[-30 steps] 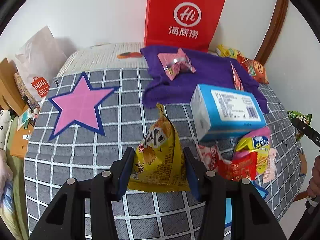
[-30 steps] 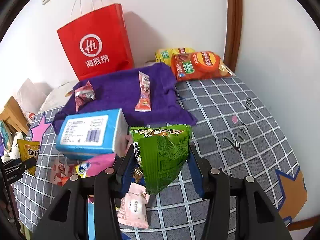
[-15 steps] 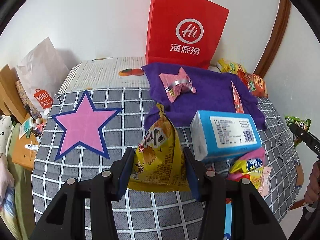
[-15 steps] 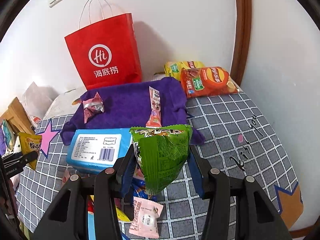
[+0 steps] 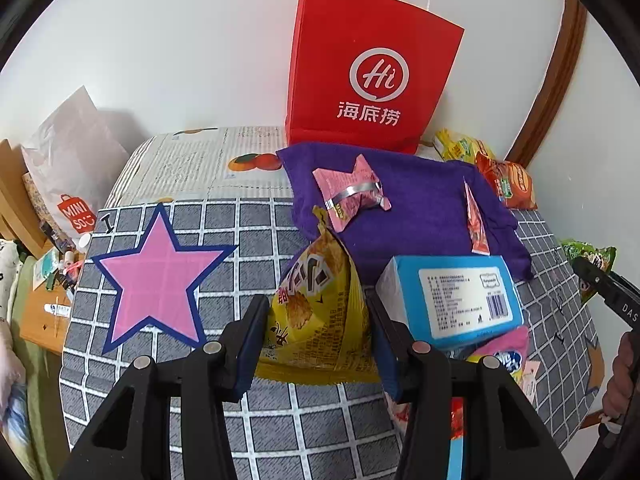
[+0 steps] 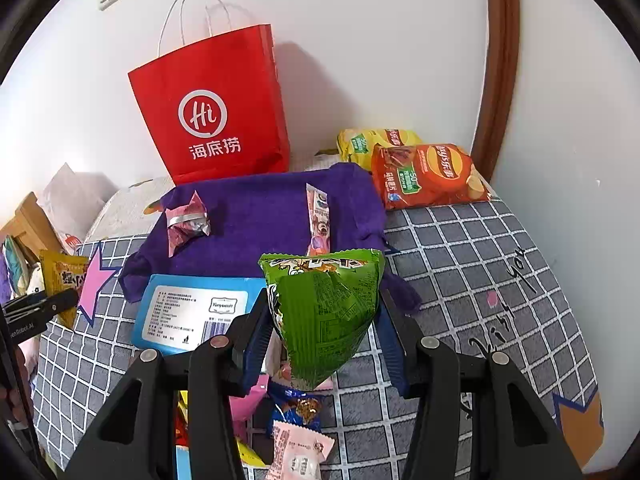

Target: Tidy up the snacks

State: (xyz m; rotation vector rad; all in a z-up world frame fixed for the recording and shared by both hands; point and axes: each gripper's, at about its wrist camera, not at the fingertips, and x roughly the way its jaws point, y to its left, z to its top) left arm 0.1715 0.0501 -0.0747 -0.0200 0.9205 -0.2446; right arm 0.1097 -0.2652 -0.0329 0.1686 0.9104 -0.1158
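Observation:
My left gripper [image 5: 318,338] is shut on a yellow snack bag [image 5: 320,312], held above the checked cloth [image 5: 248,240]. My right gripper [image 6: 324,334] is shut on a green snack bag [image 6: 324,308], also lifted. A purple towel [image 5: 420,200] lies at the back with a pink wrapped snack [image 5: 352,194] and a thin red stick pack [image 5: 476,220] on it. In the right wrist view the same towel [image 6: 256,216] carries the pink snack [image 6: 186,222] and the stick pack [image 6: 318,216]. A blue box [image 5: 456,300] lies in front of the towel.
A red paper bag [image 5: 372,76] stands against the wall behind the towel. Orange and yellow chip bags [image 6: 424,174] lie at the back right. Small loose snacks [image 6: 298,448] pile below the right gripper. A white shop bag [image 5: 68,164] and clutter sit off the left edge.
Both grippers have risen and pulled back with their bags. The table, towel and red bag sit lower and smaller in both views, and more of the wall shows.

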